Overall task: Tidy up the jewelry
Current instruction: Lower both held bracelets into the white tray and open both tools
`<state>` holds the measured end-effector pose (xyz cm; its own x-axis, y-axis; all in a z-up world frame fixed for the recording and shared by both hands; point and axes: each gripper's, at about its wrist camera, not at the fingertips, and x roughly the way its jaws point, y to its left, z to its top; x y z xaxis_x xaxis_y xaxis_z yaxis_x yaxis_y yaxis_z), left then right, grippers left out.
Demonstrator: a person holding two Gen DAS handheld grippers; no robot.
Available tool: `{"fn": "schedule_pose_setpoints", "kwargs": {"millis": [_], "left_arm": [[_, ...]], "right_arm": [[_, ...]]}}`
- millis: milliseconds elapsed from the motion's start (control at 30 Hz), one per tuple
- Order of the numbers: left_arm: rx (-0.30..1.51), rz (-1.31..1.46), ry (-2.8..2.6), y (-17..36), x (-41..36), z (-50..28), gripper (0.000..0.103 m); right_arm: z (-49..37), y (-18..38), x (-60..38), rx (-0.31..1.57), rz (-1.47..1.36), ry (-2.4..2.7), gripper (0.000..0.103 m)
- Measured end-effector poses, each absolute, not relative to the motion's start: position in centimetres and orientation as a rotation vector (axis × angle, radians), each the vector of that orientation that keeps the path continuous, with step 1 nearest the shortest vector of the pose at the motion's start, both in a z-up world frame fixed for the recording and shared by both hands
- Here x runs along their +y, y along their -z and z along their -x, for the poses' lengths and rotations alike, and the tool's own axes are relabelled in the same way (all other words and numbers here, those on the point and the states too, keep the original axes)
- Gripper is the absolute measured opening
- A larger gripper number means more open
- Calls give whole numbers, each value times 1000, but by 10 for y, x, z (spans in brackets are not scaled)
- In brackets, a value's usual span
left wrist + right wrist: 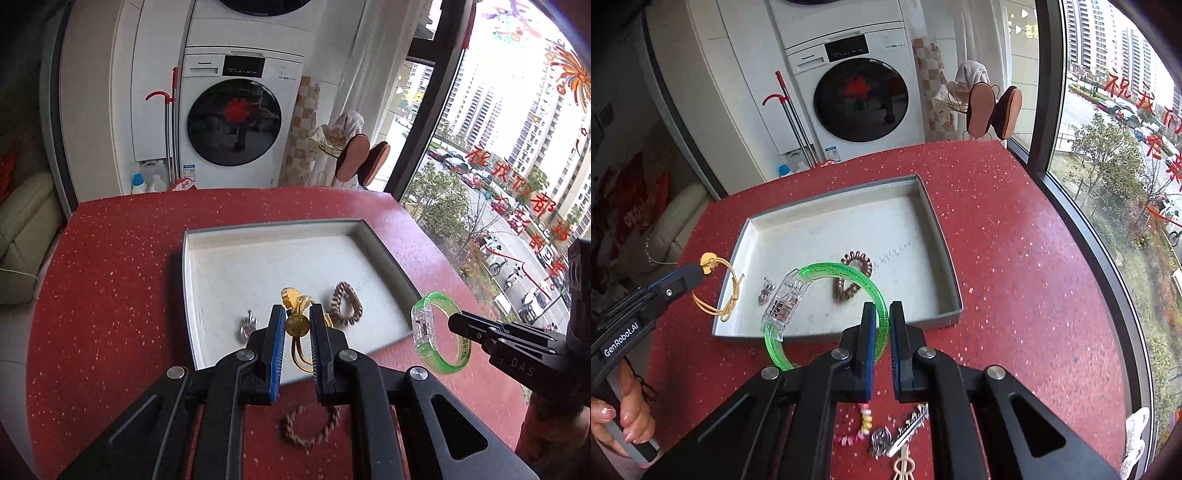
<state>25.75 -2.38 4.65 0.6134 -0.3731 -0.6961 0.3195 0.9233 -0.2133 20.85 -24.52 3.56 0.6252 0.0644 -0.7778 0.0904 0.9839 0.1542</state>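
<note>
A shallow white tray (pixel 229 266) (pixel 798 236) sits on the red table. In it lie a brown spiral hair tie (pixel 345 304) (pixel 851 275) and a small silver charm (pixel 248 326) (pixel 766 290). My left gripper (pixel 297 325) (pixel 698 271) is shut on a yellow hair tie (pixel 297 326) (pixel 718 291), held over the tray's near edge. My right gripper (pixel 882 321) (pixel 452 321) is shut on a green bangle (pixel 831 269) (pixel 439 332) with a clear clasp, held above the tray's near right side.
A braided brown ring (pixel 312 424) lies on the table under the left gripper. Pink beads (pixel 862 424), a silver pendant (pixel 882 441), a hair clip (pixel 912 424) and a beige clip (pixel 903 467) lie under the right gripper. A window runs along the right.
</note>
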Motion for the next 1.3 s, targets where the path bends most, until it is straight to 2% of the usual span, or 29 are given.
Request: {"fn": "schedule_pose_setpoints", "kwargs": {"millis": [200, 400, 1033, 1067, 1100, 1133, 1200, 1300], "left_arm": [[822, 84, 362, -40, -39, -309, 31], [864, 63, 347, -7, -60, -340, 31], [935, -141, 193, 55, -83, -354, 31], [943, -138, 190, 56, -83, -354, 31], [951, -130, 189, 57, -82, -353, 31], [958, -120, 186, 57, -82, -353, 31], [963, -108, 180, 56, -79, -353, 31], [946, -102, 172, 51, -76, -353, 31]], "right_arm": [[-259, -22, -251, 920, -196, 60, 8], [-293, 0, -253, 938, -209, 98, 8], [-319, 49, -264, 996, -254, 158, 8], [-318, 48, -264, 997, -253, 153, 10], [-318, 48, -264, 999, -258, 144, 17], [-318, 48, -265, 1001, -268, 136, 36], [-316, 43, -264, 975, -288, 109, 59], [-312, 35, -261, 956, -298, 93, 59]]}}
